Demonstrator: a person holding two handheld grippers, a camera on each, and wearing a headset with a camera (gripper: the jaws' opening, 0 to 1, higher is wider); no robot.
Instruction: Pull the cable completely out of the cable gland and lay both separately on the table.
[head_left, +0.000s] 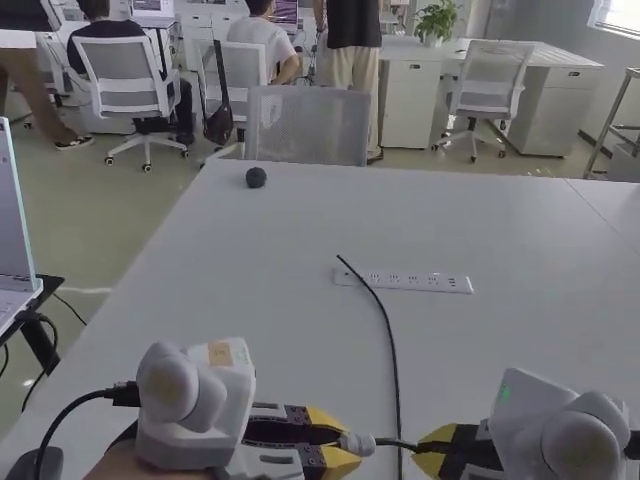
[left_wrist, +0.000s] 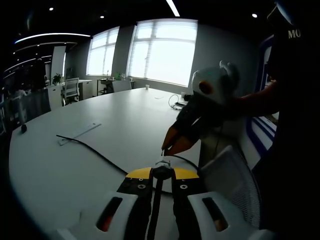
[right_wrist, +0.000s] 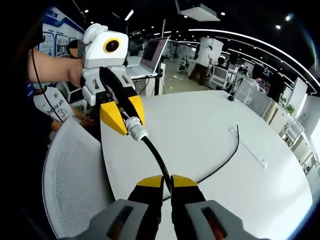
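Cable gland (right_wrist: 136, 129) shows at about 10 o'clock from centre in the right gripper view. It is a pale, ribbed fitting, and the jaws of the left gripper (right_wrist: 123, 116) are clamped on it at their yellow tips. The black cable (right_wrist: 156, 156) comes out of the gland's end and runs down toward 6 o'clock into my right gripper (right_wrist: 167, 181). Its jaws are closed together on the cable, near the gland. The cable is not yet out of the gland, and I have the joined pair held at the near edge of the table (head_left: 500, 220).

In the head view the left gripper sits at 7 o'clock and the right at 5 o'clock. Their tips face each other, with the gland between them and closer to the left one. Past the right gripper's hold, the rest of the cable lies on the white tabletop and runs toward 12 o'clock in a gentle curve. Its free end stops close by the left end of a white power strip (head_left: 405, 281), which lies flat across the middle of the table.

A dark round object (head_left: 256, 177) rests near the far edge at 11 o'clock. A grey mesh chair (head_left: 308, 125) stands just beyond that edge, and a laptop (head_left: 8, 240) shows at 9 o'clock.
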